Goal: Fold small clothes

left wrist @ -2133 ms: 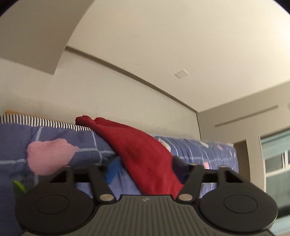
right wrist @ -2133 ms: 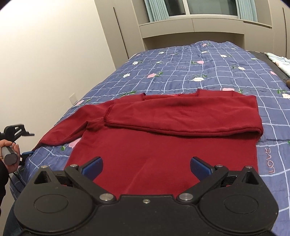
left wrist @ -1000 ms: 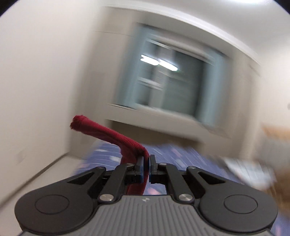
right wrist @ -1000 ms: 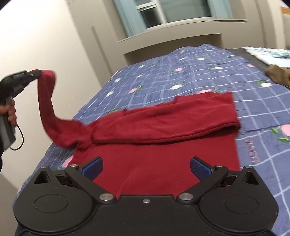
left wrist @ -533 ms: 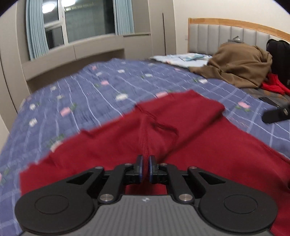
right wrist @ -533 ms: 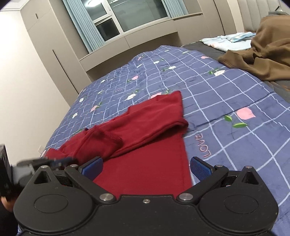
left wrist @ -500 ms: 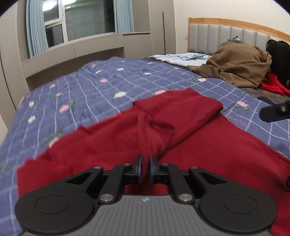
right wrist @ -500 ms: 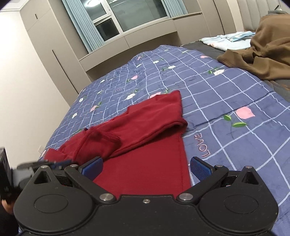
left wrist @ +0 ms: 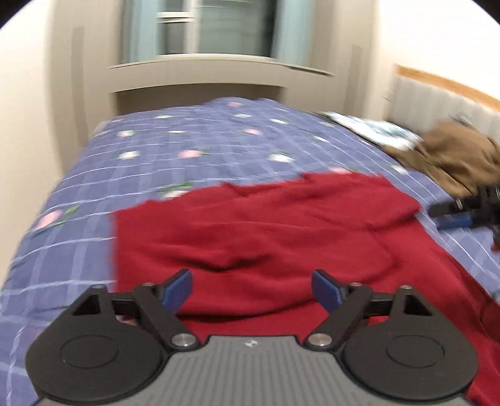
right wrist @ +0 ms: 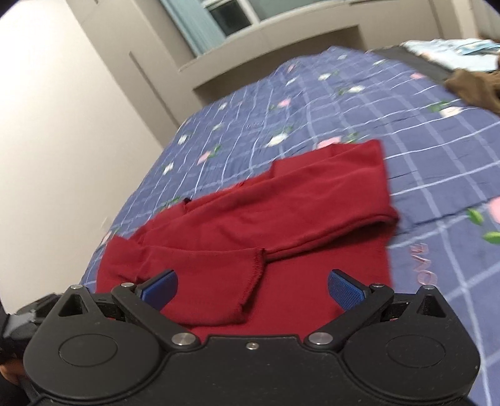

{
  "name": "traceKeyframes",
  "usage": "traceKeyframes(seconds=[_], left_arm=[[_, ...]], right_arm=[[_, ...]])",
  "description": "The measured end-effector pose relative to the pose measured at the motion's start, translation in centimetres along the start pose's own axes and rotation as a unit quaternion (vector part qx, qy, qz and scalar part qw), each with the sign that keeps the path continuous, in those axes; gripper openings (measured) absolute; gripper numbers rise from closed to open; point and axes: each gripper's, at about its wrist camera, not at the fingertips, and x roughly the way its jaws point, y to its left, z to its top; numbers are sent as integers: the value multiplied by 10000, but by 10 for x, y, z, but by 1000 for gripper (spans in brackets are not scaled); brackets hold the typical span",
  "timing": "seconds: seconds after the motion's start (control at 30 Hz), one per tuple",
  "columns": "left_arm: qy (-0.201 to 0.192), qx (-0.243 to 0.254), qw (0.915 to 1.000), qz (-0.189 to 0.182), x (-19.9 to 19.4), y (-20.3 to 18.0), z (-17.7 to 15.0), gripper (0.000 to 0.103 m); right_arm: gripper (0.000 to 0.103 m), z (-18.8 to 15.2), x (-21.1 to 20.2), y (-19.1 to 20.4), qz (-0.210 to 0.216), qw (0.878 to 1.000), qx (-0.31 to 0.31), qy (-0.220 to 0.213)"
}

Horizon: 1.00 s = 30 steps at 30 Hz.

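Left hand-held gripper (left wrist: pixel 251 289): jaws just swung wide apart, blue pads (left wrist: pixel 178 287) spread, nothing between them; hovering low over the near part of the red sweater (left wrist: pixel 281 237), not gripping it. Right hand-held gripper (right wrist: pixel 251 289): jaws likewise spread wide, blue pads (right wrist: pixel 345 289) clear of the cloth, nothing held; also seen at the right edge of the left wrist view as a dark shape with a blue part (left wrist: pixel 468 209), just beside the sweater's far right corner.

Red sweater lying flat on the bed (right wrist: pixel 312 103), across the near half of the blue checked quilt with pink and white flowers. One sleeve (right wrist: pixel 312 200) folded across the chest, running from the left shoulder to a cuff end near the sweater's right edge. Other sleeve (right wrist: pixel 203 274) folded in over the body from the left, its stitched cuff edge lying just in front of the right hand-held gripper's left pad. Hem side nearest both cameras.

Brown garment (left wrist: pixel 453 156) heaped near the headboard (left wrist: pixel 437 90), well apart from the sweater, with a pale printed cloth (left wrist: pixel 368 125) beside it. Window with blue-grey curtains (left wrist: pixel 200 28) above a beige ledge beyond the bed. Left wrist view blurred throughout.
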Motion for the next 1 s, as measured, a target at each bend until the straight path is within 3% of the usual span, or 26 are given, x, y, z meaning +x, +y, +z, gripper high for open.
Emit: traceKeyframes(seconds=[0.17, 0.27, 0.47, 0.67, 0.8, 1.0], left_arm=[[-94, -876, 9946, 554, 0, 53, 11, 96], [-120, -1402, 9880, 637, 10, 85, 20, 97], [-97, -2213, 9725, 721, 43, 136, 35, 97], [-92, -2443, 9678, 600, 58, 155, 45, 97], [-173, -2438, 9682, 527, 56, 150, 43, 97], [-156, -2386, 9701, 409, 59, 138, 43, 97]], right_arm=[[78, 7, 40, 9, -50, 9991, -111, 403], [64, 6, 59, 11, -84, 9981, 28, 609], [13, 1, 76, 25, -343, 9964, -255, 733], [10, 8, 59, 45, -425, 9921, -1158, 244], [10, 28, 40, 62, -620, 9790, -1919, -308], [10, 68, 21, 54, -902, 9676, -2188, -878]])
